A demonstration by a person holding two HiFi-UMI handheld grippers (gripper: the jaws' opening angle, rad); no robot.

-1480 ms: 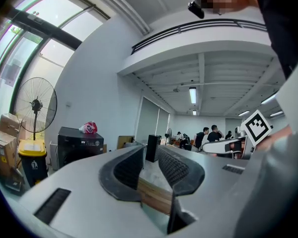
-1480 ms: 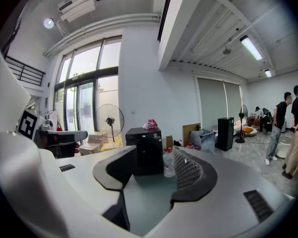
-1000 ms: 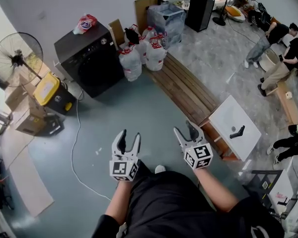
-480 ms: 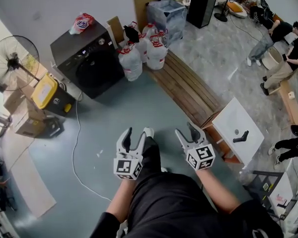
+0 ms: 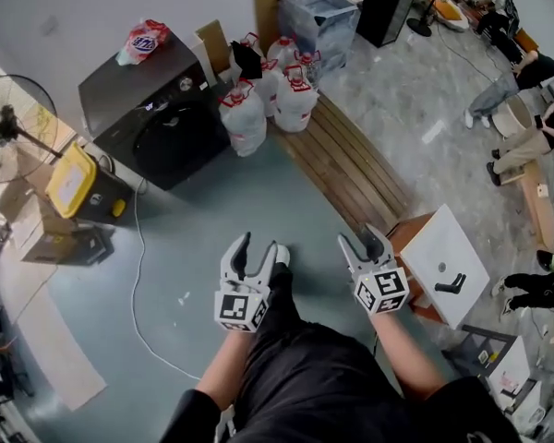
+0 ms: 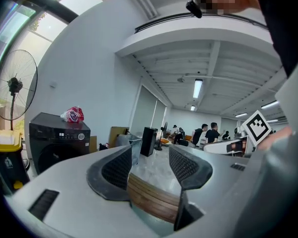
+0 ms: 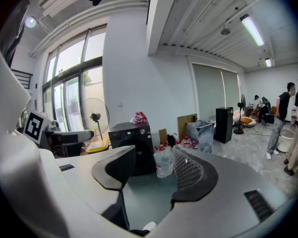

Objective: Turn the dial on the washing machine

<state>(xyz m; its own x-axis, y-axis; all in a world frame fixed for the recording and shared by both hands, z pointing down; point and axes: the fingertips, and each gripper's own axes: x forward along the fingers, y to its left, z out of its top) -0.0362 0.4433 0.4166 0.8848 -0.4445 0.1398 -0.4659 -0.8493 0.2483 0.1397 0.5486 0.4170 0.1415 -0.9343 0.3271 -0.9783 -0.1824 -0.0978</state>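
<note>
Washing machine (image 5: 148,109): dark front-loader standing against the far wall, well apart from both grippers.
Dial (image 7: 142,132): round knob on the machine's top front panel, untouched.
Left gripper (image 5: 257,245): held out in front of the person, jaws apart, nothing between them.
Right gripper (image 5: 361,238): alongside the left one, jaws apart and empty, facing the machine.
On top of the machine: a red-and-white bag (image 5: 140,41).
Just beside the machine: water jugs (image 5: 258,100) on one side, a yellow-lidded bin (image 5: 69,181) on the other.
</note>
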